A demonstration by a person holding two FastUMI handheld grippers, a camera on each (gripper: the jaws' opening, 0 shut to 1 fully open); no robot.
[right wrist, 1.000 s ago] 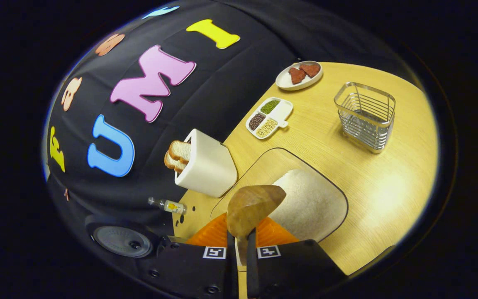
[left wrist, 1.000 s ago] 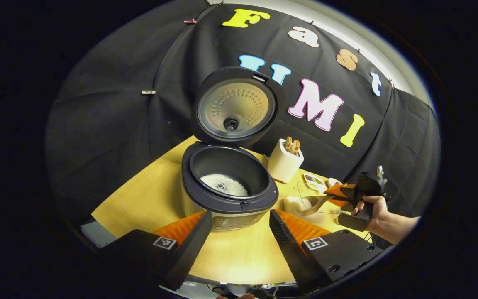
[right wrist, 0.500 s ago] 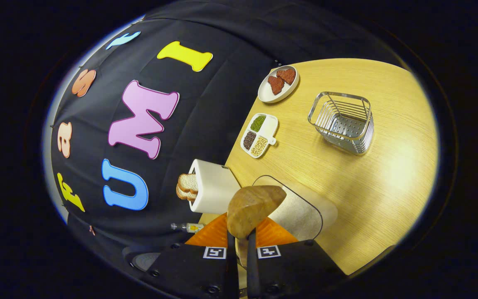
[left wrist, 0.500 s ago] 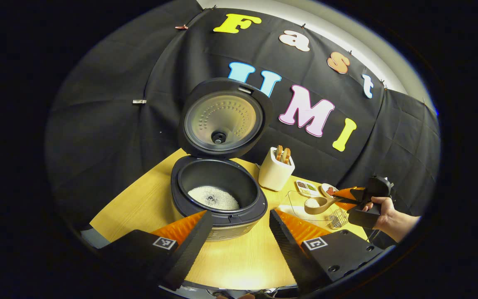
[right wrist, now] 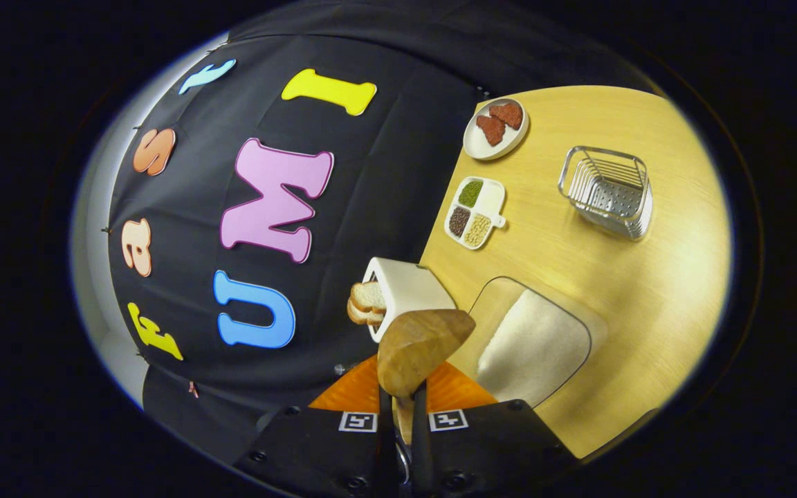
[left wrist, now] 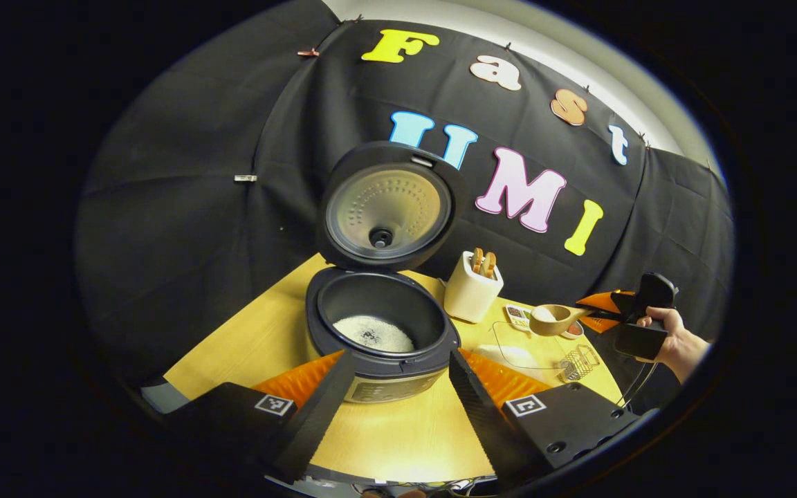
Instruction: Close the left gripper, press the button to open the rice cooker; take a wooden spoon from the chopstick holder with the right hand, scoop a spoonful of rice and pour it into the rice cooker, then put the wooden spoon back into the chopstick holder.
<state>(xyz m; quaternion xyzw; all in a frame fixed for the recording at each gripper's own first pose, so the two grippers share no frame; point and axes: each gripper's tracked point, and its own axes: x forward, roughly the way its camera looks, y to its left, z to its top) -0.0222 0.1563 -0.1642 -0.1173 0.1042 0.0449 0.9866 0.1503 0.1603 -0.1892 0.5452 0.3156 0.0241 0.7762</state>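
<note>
From the left gripper view I see my left gripper (left wrist: 398,387) low in front with its two fingers spread wide, nothing between them, and bare yellow wooden tabletop (left wrist: 398,436) running between them up to the black round rice cooker (left wrist: 381,332). The cooker sits just beyond the fingertips, its domed lid (left wrist: 388,207) standing upright at the back and a patch of white rice (left wrist: 374,333) lying in the dark inner pot. To the cooker's right, beside it, stands the white toaster with bread slices (left wrist: 471,290) — close to the black cloth wall. Farther right, the right gripper (left wrist: 596,312) is held by a hand (left wrist: 672,339) above the table's far edge, pinching the handle of the round-bowled wooden spoon (left wrist: 554,319), whose bowl carries white rice and hangs in the air well apart from the cooker's rim, with open room between them. In the right gripper view the fingers are pressed together on the spoon's handle, the brown underside of the bowl (right wrist: 423,346) just ahead. Below it lies the clear rounded tray of white rice (right wrist: 533,346); beyond are the white divided dish of beans (right wrist: 474,213), the silver wire chopstick holder (right wrist: 609,190) standing apart on open table — and the white plate of red pieces (right wrist: 495,121) near the wall.
</note>
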